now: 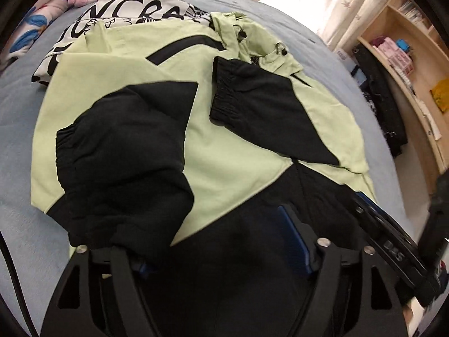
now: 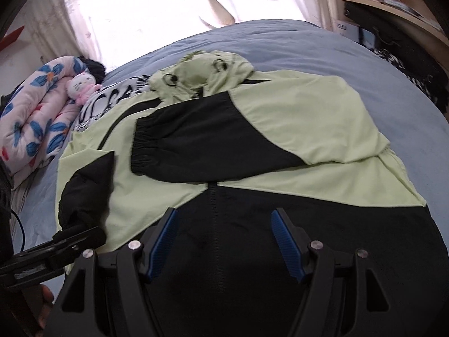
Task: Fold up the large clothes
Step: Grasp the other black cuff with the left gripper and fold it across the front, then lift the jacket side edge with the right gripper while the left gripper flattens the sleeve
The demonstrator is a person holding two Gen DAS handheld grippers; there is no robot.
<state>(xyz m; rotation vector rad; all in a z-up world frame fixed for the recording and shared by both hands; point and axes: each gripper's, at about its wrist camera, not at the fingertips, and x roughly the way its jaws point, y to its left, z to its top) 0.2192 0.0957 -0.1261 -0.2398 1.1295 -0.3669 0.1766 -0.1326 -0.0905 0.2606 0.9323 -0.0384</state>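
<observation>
- A light green and black jacket (image 2: pixel 294 129) is being shown spread flat on a blue bed (image 2: pixel 322 53), with its hood (image 2: pixel 202 70) pointing toward the curtained window (image 2: pixel 157 2).
- Both black sleeves are being shown folded inward across the chest: the left sleeve (image 1: pixel 120 140) and the right sleeve (image 2: pixel 202 143), their elastic cuffs near each other but apart.
- The right gripper (image 2: pixel 224 238) is being held over the jacket's black hem area, just beside the zipper (image 2: pixel 213 224); its jaws are standing wide apart, with nothing between the blue pads (image 2: pixel 164 241).
- The left gripper (image 1: pixel 221 241) is being held low over the black lower part of the jacket. One blue pad (image 1: pixel 294 241) is visible on the right side; the other is mostly hidden by dark fabric, so whether cloth is being pinched cannot be told, though the fingers appear spread.
- In the right wrist view, the left gripper (image 2: pixel 75 238) is being seen at the jacket's lower left corner, touching the black sleeve end.
- A black-and-white printed garment (image 1: pixel 134 14) is lying partly under the jacket's far edge.
- A white and pink plush cat (image 2: pixel 81 87) is resting against a floral quilt (image 2: pixel 36 120) beside the bed's far corner.
- A wooden shelf (image 1: pixel 407 64) is standing at the right.
</observation>
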